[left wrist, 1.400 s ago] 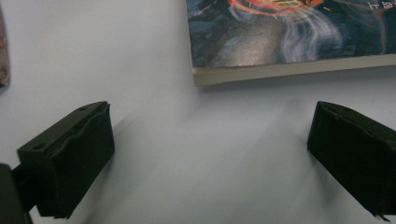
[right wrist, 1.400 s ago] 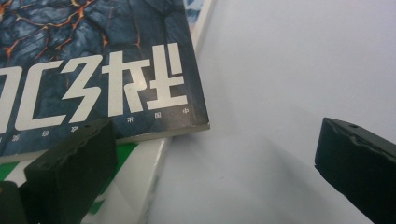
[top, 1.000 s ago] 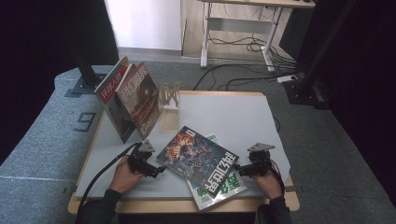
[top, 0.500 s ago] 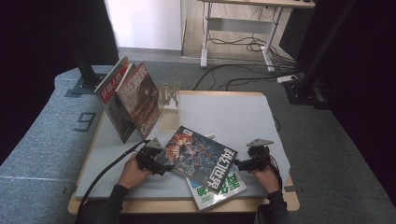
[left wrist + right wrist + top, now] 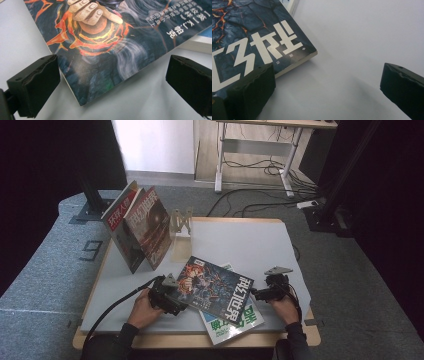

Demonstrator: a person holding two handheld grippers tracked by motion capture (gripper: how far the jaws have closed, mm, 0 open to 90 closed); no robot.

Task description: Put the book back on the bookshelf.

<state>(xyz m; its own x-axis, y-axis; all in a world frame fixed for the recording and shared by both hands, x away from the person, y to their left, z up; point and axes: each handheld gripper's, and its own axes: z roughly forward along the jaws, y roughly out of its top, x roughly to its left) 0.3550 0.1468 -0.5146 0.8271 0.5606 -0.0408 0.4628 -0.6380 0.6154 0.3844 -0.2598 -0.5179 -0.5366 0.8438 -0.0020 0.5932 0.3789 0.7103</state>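
Fingers of both grippers gape wide: left gripper (image 5: pixel 176 296) straddles the near corner of the dark, fiery-cover paperback book (image 5: pixel 215 289), right gripper (image 5: pixel 256 293) beside its title edge. You're pre-grasp; book rests flat atop a green-white magazine (image 5: pixel 235 322) on the pale table (image 5: pixel 240 245). Next: close on both edges evenly, w/o snagging the magazine.

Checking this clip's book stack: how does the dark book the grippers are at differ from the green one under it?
The dark book lies on top, its cover in full view; the green book lies beneath, mostly covered. The dark book's cover shows fiery orange art and white characters; the green book's is white and green. Both lie flat on the table, turned askew to its edges.
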